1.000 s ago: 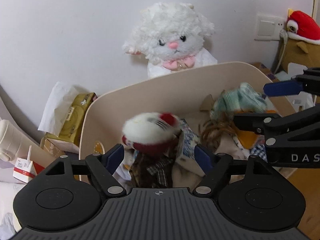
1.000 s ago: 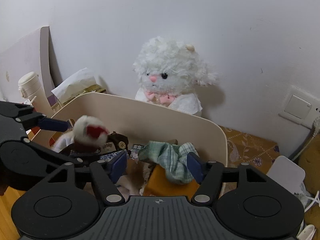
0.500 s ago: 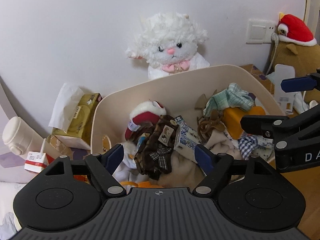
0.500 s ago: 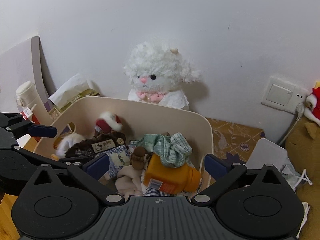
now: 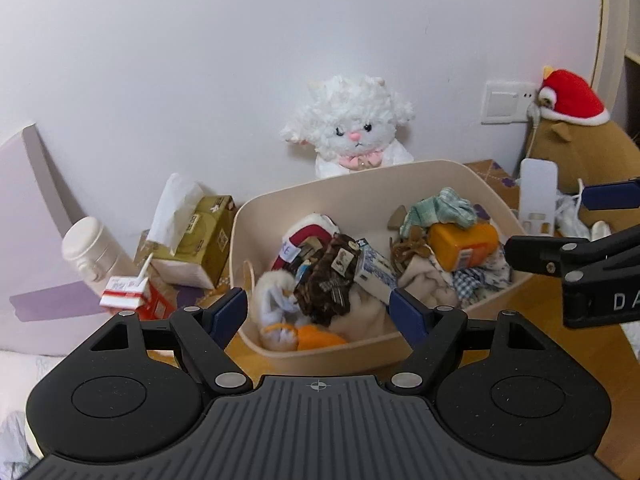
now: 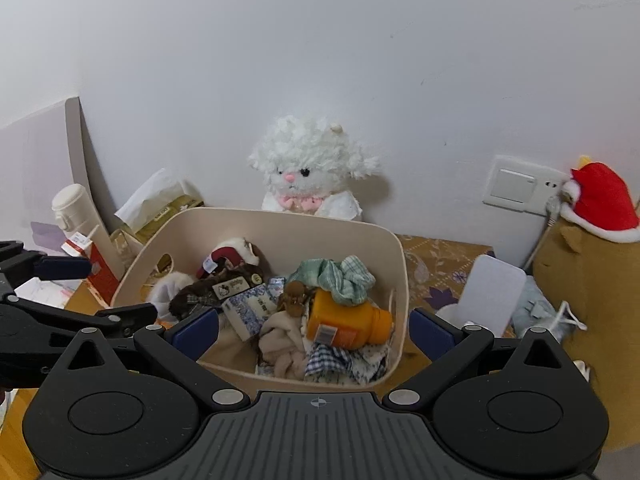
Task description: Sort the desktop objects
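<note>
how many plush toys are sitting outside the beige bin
2. A fluffy white lamb plush sits against the wall right behind the beige plastic bin. A brown plush in a red hat sits at the far right by the wall switch. Others may be hidden.

We face a plain white wall [image 6: 320, 60] in soft, even light. A switch plate [image 6: 516, 184] sits low on it at right. A pale board [image 5: 24, 200] leans at left above the wooden desktop [image 5: 560, 340].

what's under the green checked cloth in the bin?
The green checked cloth drapes over an orange bottle lying on its side in the beige bin. Whatever lies beneath the bottle is mostly covered.
</note>
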